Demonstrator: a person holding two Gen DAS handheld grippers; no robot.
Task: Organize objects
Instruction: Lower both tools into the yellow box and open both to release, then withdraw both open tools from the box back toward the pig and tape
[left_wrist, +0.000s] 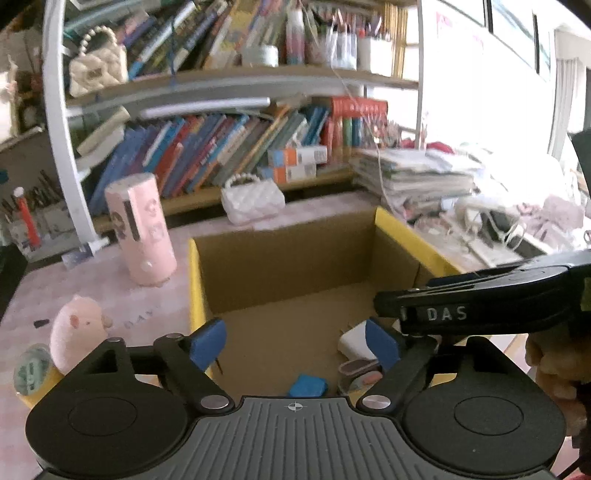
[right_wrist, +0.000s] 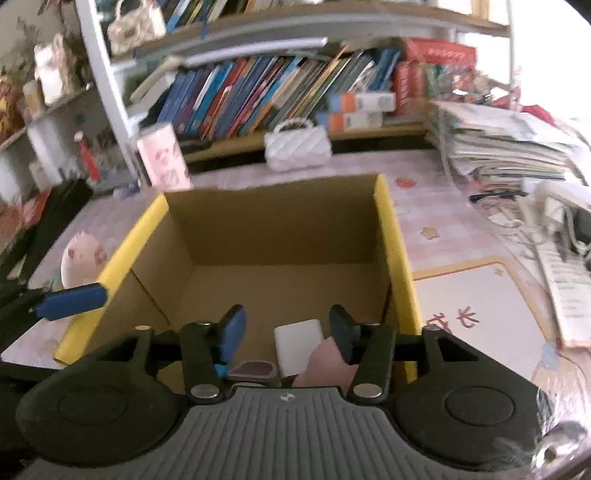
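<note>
Left gripper (left_wrist: 295, 345) jaws wide, nothing held; right gripper (right_wrist: 287, 334) partly open, empty; open-topped cardboard box (right_wrist: 273, 229) below both, long axis running away; white block (right_wrist: 298, 345) inside, lower half hidden; neighbouring items blurred.

The cardboard box (right_wrist: 273, 236) is open-topped, its far half bare; a white block (right_wrist: 298, 345) and small items crowd the near floor, yellow-edged walls flanking.
</note>
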